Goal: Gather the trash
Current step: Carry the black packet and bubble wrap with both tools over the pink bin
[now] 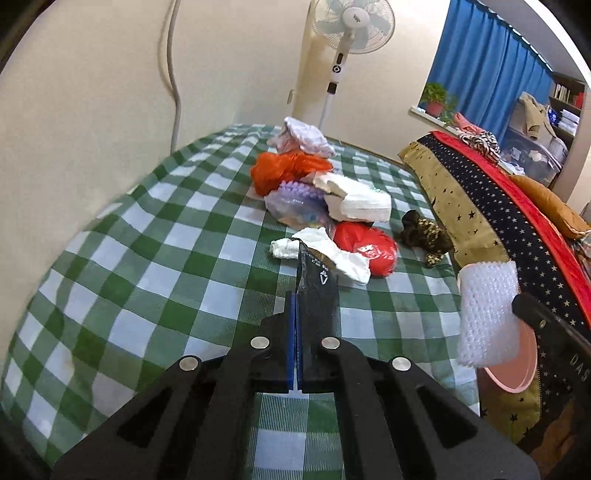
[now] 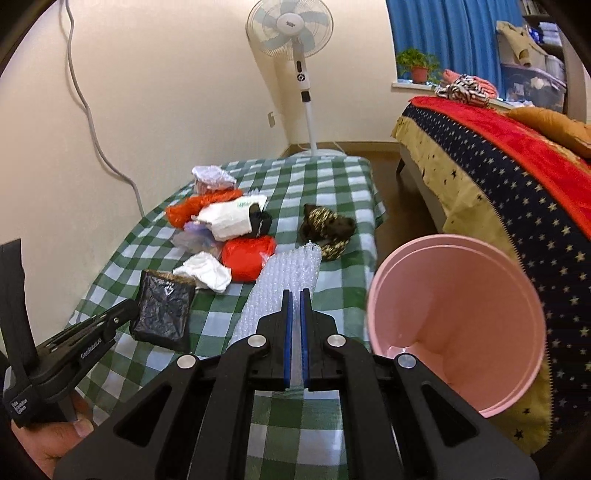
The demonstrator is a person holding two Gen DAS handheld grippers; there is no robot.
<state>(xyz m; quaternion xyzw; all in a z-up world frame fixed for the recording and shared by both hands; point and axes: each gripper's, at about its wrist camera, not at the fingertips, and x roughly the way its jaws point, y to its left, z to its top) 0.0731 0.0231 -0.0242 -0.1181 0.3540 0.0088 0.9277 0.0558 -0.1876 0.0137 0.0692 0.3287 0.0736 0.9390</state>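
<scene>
Mid-transfer: both grippers are loaded and off the surface, drop into the bin not yet done. Left gripper (image 1: 295, 306) has its jaws fully closed on a black crinkled wrapper (image 1: 317, 284), which sticks out past the fingertips; the right wrist view shows the same wrapper (image 2: 162, 310) hanging clear above the green checked cloth (image 1: 147, 258). Right gripper (image 2: 295, 299) is closed down to a thin gap on a strip of bubble wrap (image 2: 280, 288); the left view shows that strip (image 1: 487, 314) held up right in front of the pink bin (image 2: 458, 332). The bin sits tilted, mouth toward the cameras, between the checked surface and the star-patterned bedspread (image 2: 517, 192), and looks empty apart from its own bottom. Next move, as a judgement: swing the bubble wrap over the pink rim and release, then bring the left gripper across for the wrapper. The right gripper is closer; going in turn avoids the two tools crowding one opening. The bubble wrap is long and floppy, so the tail may catch the rim or drape outside. Remaining trash is piled mid-cloth: white crumpled paper (image 1: 321, 251), red bag (image 1: 369, 247), white folded pack (image 1: 362, 203), orange bag (image 1: 284, 170), lilac plastic bundle (image 1: 291, 203), pale bundle (image 1: 303, 136) at the far end, dark patterned scrap (image 2: 328, 225) off to the side. A standing fan (image 2: 295, 33) and a wall cable (image 2: 96, 133) are behind, well apart, not in the way.
</scene>
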